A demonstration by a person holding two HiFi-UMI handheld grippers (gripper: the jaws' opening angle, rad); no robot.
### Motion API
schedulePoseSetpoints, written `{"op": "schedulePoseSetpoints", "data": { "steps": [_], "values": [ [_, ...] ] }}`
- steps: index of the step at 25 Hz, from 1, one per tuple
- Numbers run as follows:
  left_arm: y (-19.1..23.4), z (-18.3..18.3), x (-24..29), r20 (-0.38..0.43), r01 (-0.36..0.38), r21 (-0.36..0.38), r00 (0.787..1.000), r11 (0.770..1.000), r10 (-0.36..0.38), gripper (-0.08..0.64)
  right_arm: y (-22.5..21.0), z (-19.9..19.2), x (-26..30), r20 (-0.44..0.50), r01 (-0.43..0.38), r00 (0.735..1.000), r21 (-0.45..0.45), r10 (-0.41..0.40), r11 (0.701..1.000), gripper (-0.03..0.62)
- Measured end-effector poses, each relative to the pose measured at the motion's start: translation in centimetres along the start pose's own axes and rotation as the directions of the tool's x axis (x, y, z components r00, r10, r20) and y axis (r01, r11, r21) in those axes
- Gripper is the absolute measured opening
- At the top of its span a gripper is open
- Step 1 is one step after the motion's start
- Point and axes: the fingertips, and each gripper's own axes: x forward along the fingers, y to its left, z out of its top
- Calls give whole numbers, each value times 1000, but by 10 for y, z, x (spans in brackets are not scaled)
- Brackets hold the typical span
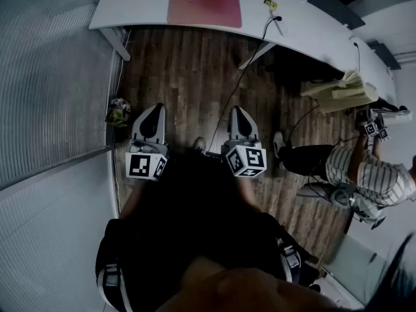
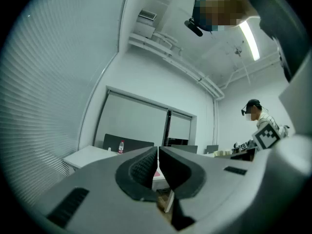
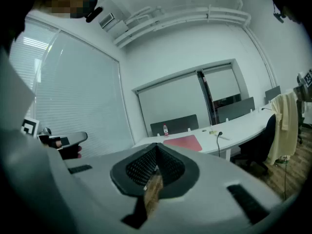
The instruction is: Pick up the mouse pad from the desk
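A long white desk (image 1: 305,25) curves across the far side of the room above a dark wood-plank floor (image 1: 188,77). The red mouse pad (image 1: 205,4) lies flat on the desk's left stretch, close to the front edge and well apart from both grippers. A black cable (image 1: 250,57) drops from the desk top to the floor just right of the pad. Pale slatted blinds (image 1: 45,77) run along the left wall. In the right gripper view a small bottle (image 3: 165,128) stands at the back of the desk in front of a dark panel (image 3: 175,123), behind the pad. Further right a cream garment (image 1: 344,90) hangs over a chair, and a person in a striped top (image 1: 367,174) sits near it. The left gripper (image 1: 155,109) and the right gripper (image 1: 238,110) are held side by side over the floor, pointing toward the desk. Each has its jaws pressed together with nothing between them.
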Motion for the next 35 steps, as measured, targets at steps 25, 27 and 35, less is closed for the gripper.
{"op": "schedulePoseSetpoints", "data": {
  "steps": [25, 27, 35],
  "values": [
    [-65, -23, 26, -16, -29, 9, 999, 1000, 29, 11, -64, -5, -18, 1, -43, 999, 26, 43, 999, 2],
    [-74, -26, 34, -10, -40, 12, 999, 999, 40, 11, -77, -8, -16, -4, -53, 999, 28, 53, 998, 2],
    [-84, -37, 53, -19, -99, 28, 995, 995, 99, 11, -108, -8, -2, -6, -106, 994, 32, 106, 994, 2]
  ]
}}
